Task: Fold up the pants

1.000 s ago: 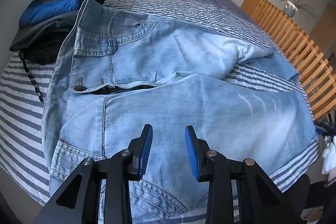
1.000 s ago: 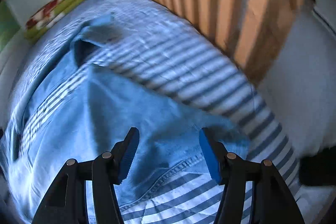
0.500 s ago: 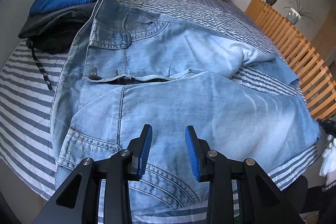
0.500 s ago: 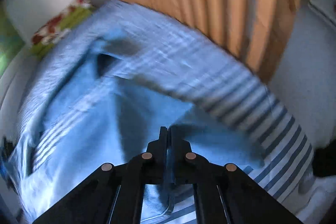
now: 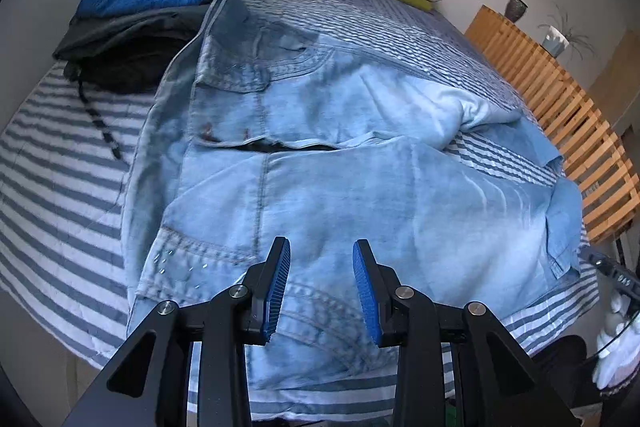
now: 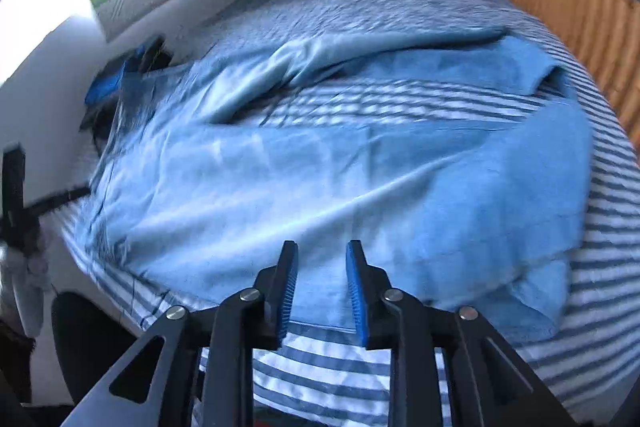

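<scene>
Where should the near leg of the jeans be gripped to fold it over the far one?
Judging by how they lie, at the near leg's outer edge, coming from the bedside: the jeans lie flat, legs splayed, and that free edge faces both open tools.

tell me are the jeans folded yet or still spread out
Spread out, not folded. The jeans lie flat across the striped bedspread, waistband and fly showing, both legs apart with stripes visible between them.
</scene>
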Available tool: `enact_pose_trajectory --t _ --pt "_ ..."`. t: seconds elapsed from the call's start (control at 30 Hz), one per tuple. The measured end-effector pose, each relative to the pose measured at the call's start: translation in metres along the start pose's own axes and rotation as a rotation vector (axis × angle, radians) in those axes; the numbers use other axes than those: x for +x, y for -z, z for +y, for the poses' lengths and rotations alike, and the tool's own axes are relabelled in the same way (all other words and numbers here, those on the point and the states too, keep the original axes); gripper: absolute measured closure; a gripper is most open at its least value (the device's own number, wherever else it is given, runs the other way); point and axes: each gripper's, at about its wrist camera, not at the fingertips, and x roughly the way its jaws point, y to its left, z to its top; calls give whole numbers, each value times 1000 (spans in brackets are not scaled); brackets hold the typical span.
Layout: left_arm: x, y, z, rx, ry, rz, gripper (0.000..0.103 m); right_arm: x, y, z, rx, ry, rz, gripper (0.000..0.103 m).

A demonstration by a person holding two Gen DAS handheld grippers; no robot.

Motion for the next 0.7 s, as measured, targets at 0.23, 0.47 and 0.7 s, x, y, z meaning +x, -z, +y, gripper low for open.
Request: enact_pose_trajectory --t 0.23,0.47,0.7 --pt "16 8 10 -27 23 24 68 -23 -1 -118 377 81 -10 67" --pt "29 8 -20 44 46 40 68 13 -1 -159 562 7 72 67" --pt "30 12 -31 59 63 47 68 39 20 -173 781 -63 117 64"
